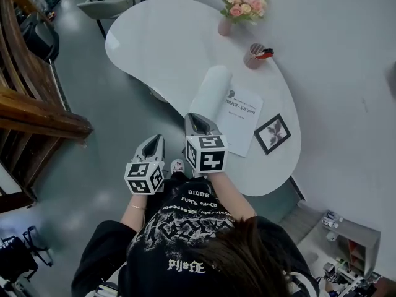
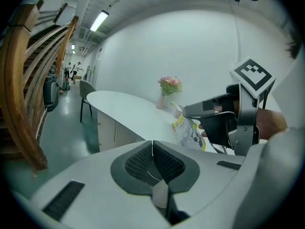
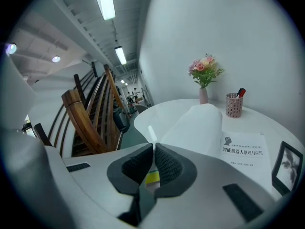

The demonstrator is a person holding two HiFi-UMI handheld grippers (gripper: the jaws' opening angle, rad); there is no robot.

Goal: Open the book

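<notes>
Jaws of the right gripper point(image 3: 154, 146) clench the yellow-edged front cover point(image 3: 196, 128) of the white paperback book point(image 3: 241, 152), raised in a curve just ahead. Its title page lies bare on the glossy white curved table point(image 1: 154, 42). The left gripper point(image 2: 152, 143) alongside is closed on nothing. Beyond stand a black picture frame point(image 1: 272, 133), pink mesh pen cup point(image 3: 233, 105) and vase of pink flowers point(image 3: 204, 75). A wooden staircase point(image 3: 88, 113) rises to the left.

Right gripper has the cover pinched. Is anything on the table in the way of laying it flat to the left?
Nothing visible. The table left of the cover is bare; the vase and pen cup stand beyond the book, the picture frame to its right.
</notes>
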